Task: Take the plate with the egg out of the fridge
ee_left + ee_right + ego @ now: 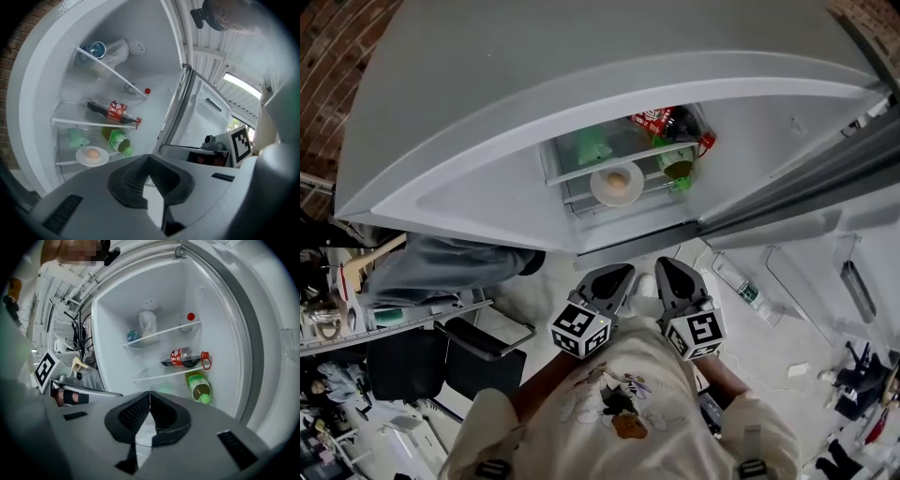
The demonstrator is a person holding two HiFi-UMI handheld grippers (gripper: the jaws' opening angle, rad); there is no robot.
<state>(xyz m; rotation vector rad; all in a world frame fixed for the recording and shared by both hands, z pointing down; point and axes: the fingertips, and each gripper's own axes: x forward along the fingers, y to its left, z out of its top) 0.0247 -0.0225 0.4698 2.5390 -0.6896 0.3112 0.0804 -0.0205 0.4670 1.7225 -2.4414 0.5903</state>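
Reach not yet begun: left gripper [614, 274] and right gripper [671, 268], both closed and empty, should open for the plate [596, 184] at the shelf's [65, 162] front edge.

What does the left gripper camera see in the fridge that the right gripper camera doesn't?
Only the left gripper view shows the plate with the egg. Only the right gripper view shows a wooden hanger outside the fridge. Both show the red-labelled bottle lying above the green bottle.
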